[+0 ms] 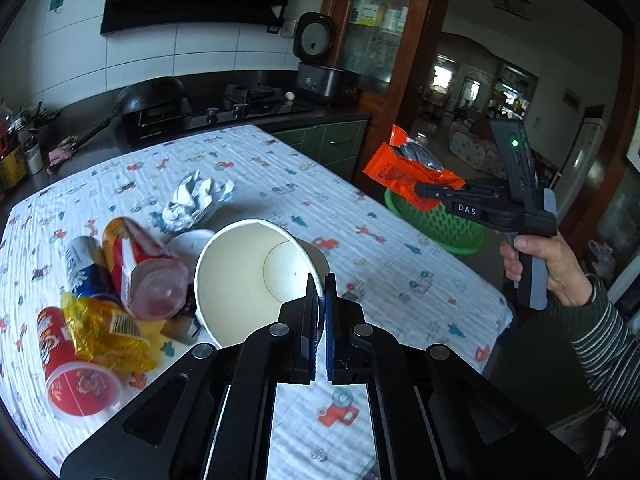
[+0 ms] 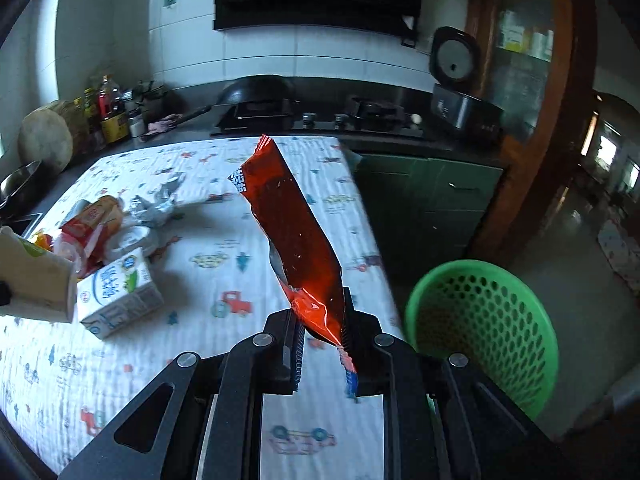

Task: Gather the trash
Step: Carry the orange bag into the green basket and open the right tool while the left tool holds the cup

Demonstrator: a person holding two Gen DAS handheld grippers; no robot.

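Two claws are at work, each clamped on one piece of trash. The left claw (image 1: 319, 286) pinches the rim of a single white paper cup (image 1: 256, 280), tipped on its side with its bare inside facing the camera, lifted just above the litter. The right claw (image 2: 322, 322) grips one orange snack wrapper (image 2: 296, 232) by its lower corner; the wrapper is glossy and creased, with a silver lining showing at its torn mouth, and it hangs in the air at the worktop's edge, near the one green perforated basket (image 2: 480, 336) on the floor. On the worktop (image 1: 380, 248) remain a crumpled white paper ball (image 1: 192, 200), a blue-and-white can (image 1: 86, 266), a red-and-yellow cup with a clear lid (image 1: 144, 268), a yellow crinkled wrapper (image 1: 108, 332), a red tube with a clear cap (image 1: 72, 368) and one white milk carton (image 2: 120, 296). The worktop wears a white cloth printed with little vehicles. Behind it runs a dark counter with a wok (image 1: 152, 94), a gas hob (image 1: 248, 100), a rice cooker (image 1: 324, 68) and white wall tiles.
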